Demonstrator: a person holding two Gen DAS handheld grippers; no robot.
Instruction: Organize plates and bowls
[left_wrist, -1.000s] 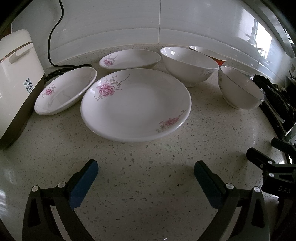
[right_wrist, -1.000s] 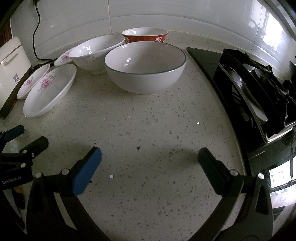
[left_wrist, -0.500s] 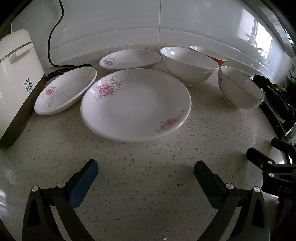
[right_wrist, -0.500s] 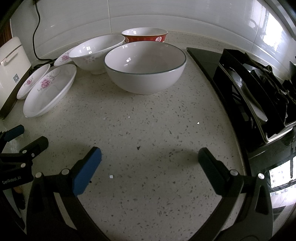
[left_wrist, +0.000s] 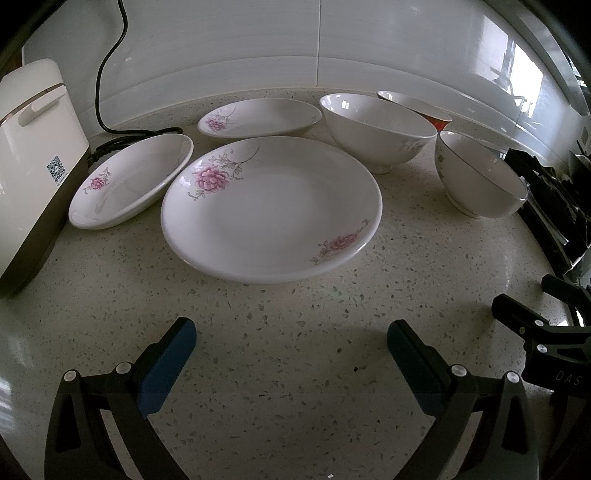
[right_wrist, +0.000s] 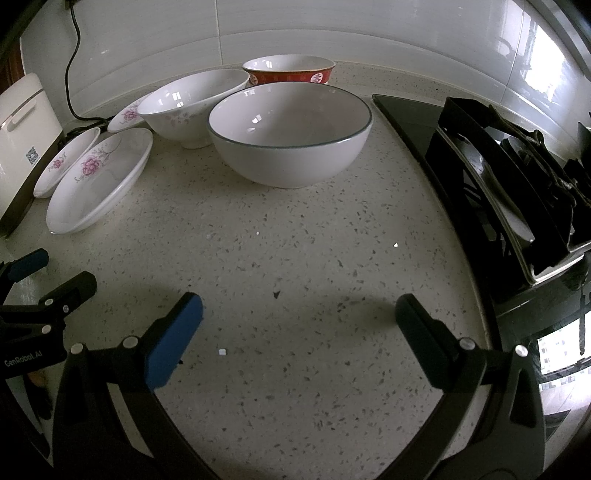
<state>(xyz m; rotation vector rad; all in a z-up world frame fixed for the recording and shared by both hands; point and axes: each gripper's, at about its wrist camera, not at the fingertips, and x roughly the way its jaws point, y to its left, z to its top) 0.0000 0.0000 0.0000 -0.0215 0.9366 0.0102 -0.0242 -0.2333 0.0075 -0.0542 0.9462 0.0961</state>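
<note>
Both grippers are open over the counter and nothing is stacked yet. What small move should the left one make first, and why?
Probably ease the left gripper forward toward the near rim of the large flowered plate. It lies straight ahead between the open fingers, nearest of the dishes, and nothing stands in the way; both grippers are empty.

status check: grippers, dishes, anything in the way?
Left gripper open, empty. Right gripper open, empty. Plates and bowls unstacked on counter. Path clear.
</note>
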